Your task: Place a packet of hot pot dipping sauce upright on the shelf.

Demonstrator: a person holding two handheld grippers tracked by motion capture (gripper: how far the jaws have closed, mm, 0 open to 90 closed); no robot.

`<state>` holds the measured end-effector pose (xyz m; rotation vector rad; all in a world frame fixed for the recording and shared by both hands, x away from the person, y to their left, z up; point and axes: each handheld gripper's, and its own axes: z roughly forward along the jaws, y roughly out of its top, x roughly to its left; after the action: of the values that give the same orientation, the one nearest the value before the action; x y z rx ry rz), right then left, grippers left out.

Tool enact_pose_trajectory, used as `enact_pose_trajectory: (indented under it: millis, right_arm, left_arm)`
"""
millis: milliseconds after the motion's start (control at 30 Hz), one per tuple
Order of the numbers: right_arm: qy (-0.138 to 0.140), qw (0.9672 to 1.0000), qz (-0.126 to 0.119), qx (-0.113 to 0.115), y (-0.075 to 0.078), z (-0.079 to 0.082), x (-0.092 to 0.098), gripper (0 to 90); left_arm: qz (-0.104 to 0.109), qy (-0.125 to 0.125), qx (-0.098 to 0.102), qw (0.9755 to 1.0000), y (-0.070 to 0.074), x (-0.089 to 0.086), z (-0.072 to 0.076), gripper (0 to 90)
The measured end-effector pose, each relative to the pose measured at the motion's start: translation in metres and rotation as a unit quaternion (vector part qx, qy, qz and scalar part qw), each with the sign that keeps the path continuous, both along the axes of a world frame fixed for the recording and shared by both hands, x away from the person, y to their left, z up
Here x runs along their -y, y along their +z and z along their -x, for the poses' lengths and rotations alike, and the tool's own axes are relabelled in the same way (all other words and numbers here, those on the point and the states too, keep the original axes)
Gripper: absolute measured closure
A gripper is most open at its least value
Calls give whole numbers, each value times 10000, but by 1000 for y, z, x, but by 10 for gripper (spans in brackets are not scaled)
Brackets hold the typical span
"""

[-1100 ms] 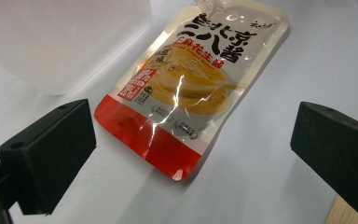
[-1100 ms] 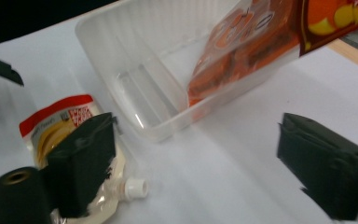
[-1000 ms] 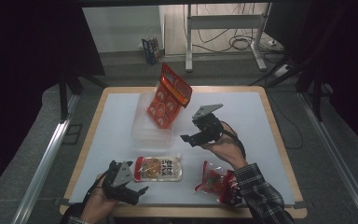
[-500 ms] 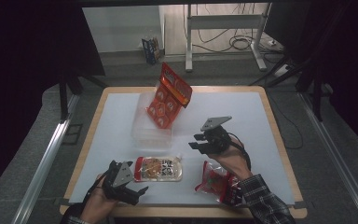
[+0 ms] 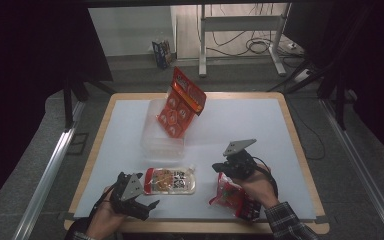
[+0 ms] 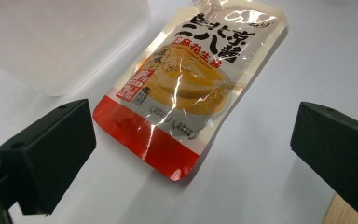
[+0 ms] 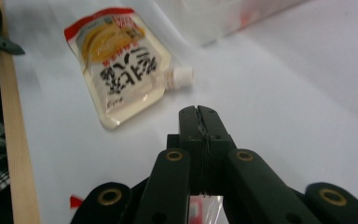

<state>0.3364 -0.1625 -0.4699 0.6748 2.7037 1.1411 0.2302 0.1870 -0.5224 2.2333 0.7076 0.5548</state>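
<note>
White matting covers the table [image 5: 240,130], and on it, near the person's edge, lies a spouted sauce pouch [image 5: 170,180] flat on its back; the left gripper [image 5: 139,206] sits just beside its red bottom end with jaws spread wide and nothing between them, the pouch [image 6: 191,88] lying ahead of the pads and untouched. To its right the right gripper [image 5: 219,168] has just been closing and now stands fully shut, apparently on nothing; it hovers above a small red packet [image 5: 228,192], though whether it touches the packet I cannot tell. Farther back a red bag [image 5: 181,102] leans in a clear container [image 5: 161,137]. If the pouch is to be lifted, the left jaws should straddle the red sealed end squarely and close on the flat seam, not the slippery bulging middle; the shut right gripper could steady the cap end [image 7: 179,77].
</note>
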Motion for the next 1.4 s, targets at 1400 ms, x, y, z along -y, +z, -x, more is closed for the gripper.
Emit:
enact_pose_trajectory:
  millis: [1400]
  right_arm:
    - [-563, 9951, 796, -156, -38, 76, 45, 889]
  left_arm:
    - [-30, 105, 39, 9999, 0, -1, -1, 0]
